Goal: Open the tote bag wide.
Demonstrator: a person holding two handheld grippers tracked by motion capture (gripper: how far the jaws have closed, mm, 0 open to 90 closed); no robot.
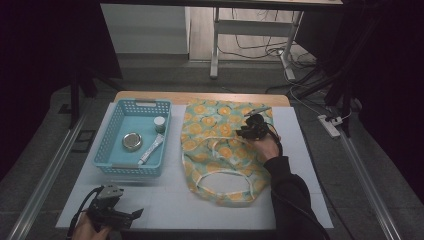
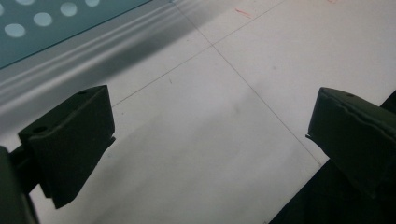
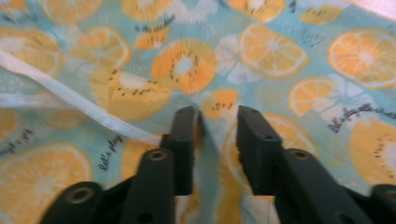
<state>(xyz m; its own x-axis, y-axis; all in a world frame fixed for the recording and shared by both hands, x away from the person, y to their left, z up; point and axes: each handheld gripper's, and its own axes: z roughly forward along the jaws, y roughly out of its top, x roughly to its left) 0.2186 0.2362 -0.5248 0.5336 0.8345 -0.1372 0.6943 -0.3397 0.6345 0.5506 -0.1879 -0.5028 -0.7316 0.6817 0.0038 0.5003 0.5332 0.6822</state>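
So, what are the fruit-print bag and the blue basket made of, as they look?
The bag looks like thin matte woven cloth: it lies limp and creased, with white fabric trim. The basket looks like smooth molded plastic: stiff walls with rows of even holes.

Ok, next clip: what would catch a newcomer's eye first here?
The fruit-print fabric bag, teal with orange slices, lies flat at the table's middle; the right tool is down on it, jaws slightly apart astride a raised fold. To its left sits a blue basket holding a round tin, a tube and a small jar.
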